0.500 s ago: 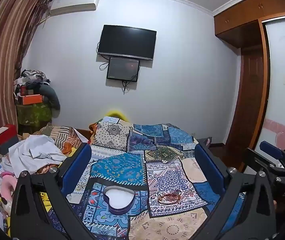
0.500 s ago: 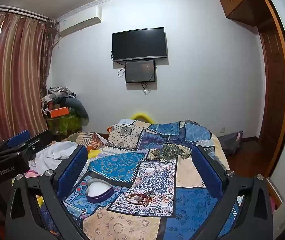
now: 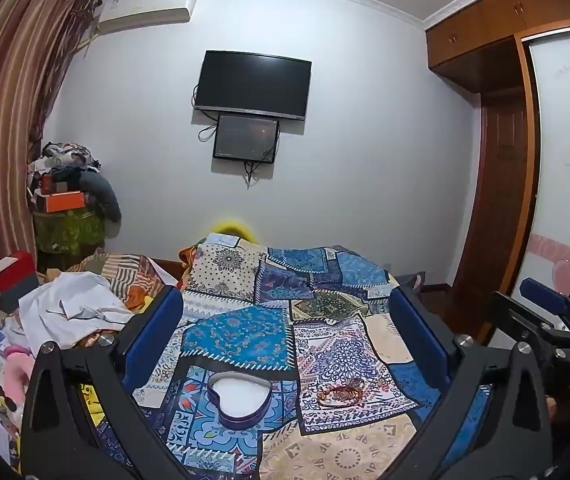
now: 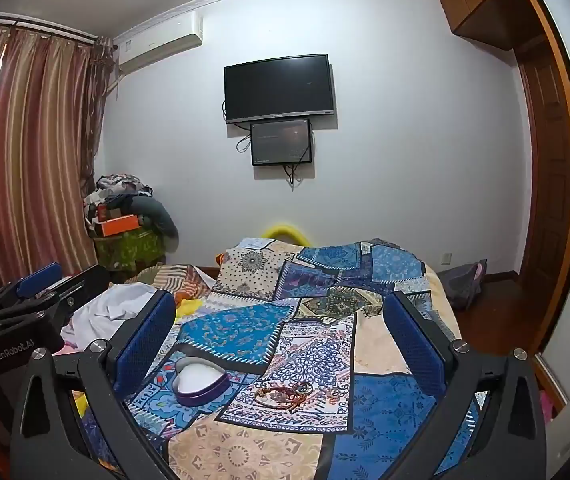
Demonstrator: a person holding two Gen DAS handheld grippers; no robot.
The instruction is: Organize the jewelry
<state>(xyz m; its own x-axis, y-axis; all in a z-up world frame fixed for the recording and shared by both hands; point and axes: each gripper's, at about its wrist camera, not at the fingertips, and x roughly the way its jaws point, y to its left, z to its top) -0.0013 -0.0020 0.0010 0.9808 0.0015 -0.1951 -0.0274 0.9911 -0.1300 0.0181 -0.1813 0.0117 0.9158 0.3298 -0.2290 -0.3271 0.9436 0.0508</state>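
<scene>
Nothing packed yet: the heart-shaped box (image 3: 240,399) sits empty on the patchwork bedspread (image 3: 241,332), the beaded bracelets (image 3: 341,391) heaped just beside it. Left gripper (image 3: 285,340) and right gripper (image 4: 281,340) hover with jaws wide apart (holding nothing).

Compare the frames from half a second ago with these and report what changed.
Nothing visibly changed. Left gripper and right gripper remain wide open and empty above the bed; the heart-shaped box and the jewelry pile lie untouched on the patchwork quilt.
</scene>
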